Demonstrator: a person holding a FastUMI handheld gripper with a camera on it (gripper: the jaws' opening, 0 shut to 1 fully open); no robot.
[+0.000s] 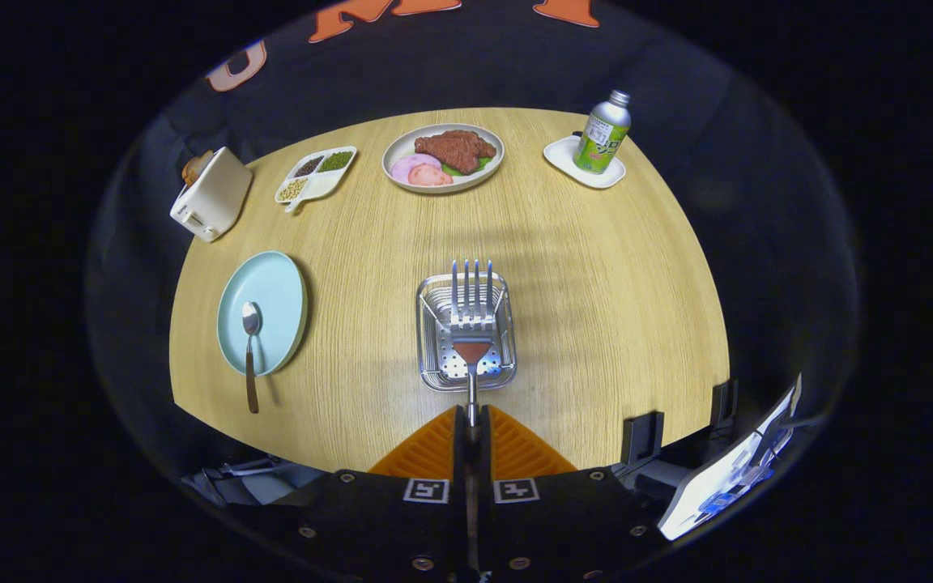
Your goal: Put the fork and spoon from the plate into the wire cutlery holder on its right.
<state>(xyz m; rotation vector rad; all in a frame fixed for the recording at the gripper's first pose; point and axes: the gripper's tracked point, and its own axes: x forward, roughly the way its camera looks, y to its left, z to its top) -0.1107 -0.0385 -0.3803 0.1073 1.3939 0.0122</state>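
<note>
Fingers [472, 421] pinch fork [472, 312] above holder [505, 368]; spoon [250, 344] on plate [280, 283].

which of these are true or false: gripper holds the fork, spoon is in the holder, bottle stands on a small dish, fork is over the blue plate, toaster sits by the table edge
1. The gripper holds the fork. True: both fingers are closed on its handle.
2. The spoon is in the holder. False: it lies on the blue plate, its handle sticking out over the rim.
3. The bottle stands on a small dish. True.
4. The fork is over the blue plate. False: its tines are over the holder, just ahead of the fingers.
5. The toaster sits by the table edge. True.
</note>
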